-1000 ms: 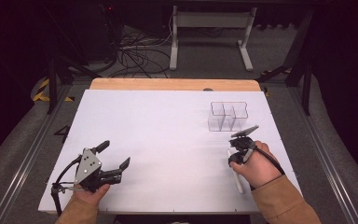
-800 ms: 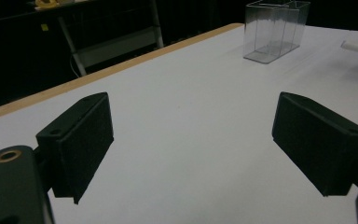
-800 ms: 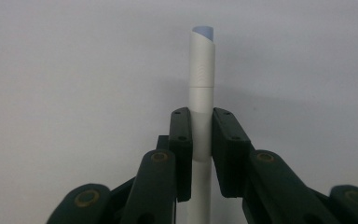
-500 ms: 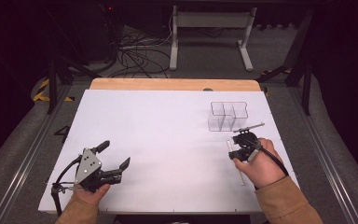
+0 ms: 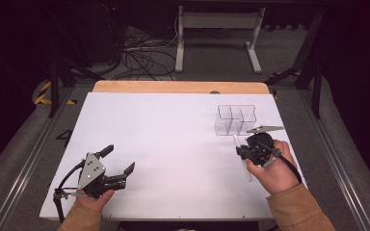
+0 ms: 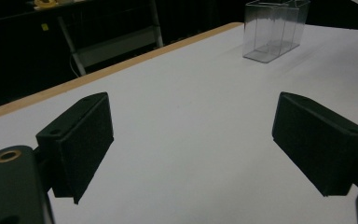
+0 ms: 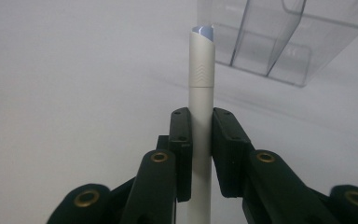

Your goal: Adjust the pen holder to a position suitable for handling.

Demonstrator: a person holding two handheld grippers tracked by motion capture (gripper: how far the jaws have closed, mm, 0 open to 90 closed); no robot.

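Clear organizer point(image 5: 235, 119) just beyond pen point(image 7: 200, 93)

Both of the person's forearms are covered by tan-orange sleeves ending at the wrists. The left gripper point(image 5: 117, 166) is black, with a grey three-cornered plate on top pierced by small dark holes, and a thin black cable looping off its rear. Its jaws are blocky black pads, with a brass-ringed screw hole on the link below. The right gripper point(image 5: 246, 150) is black too, its plate a thin grey sliver, a black cable running along the wrist; brass-ringed screws dot its jaw links.
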